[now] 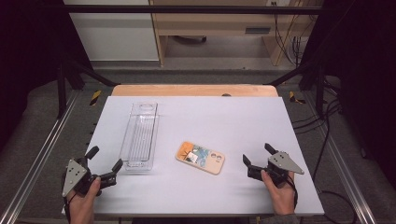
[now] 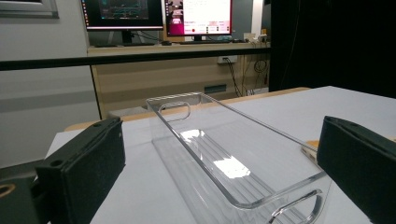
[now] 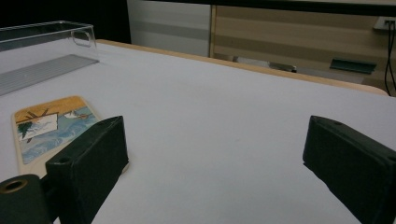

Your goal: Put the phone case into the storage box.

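1. The left tool (image 1: 103, 158) is held with its jaws spread wide and nothing between them, low at the near left of the desk (image 1: 261, 116); the right tool (image 1: 257, 156) is likewise spread and empty at the near right.
2. The phone case (image 1: 200, 157) lies flat on the desk between the two tools, nearer the right one, its printed side up. Just beside it, toward the left tool, the clear tray (image 1: 140, 135) is seen lying lengthwise, empty.
3. A likely risk: the case lies flat and thin, so a jaw could slide over its edge and push it along the desk — or against the tray — rather than grip it.
4. The tray is light and transparent; it could be nudged askew if its rim is misjudged.
5. In the left gripper view the tray's near handle cut-out (image 2: 299, 205) is shown close up; in the right gripper view the case's printed picture (image 3: 44, 130) is seen just behind the jaw — detail too small in the high view.
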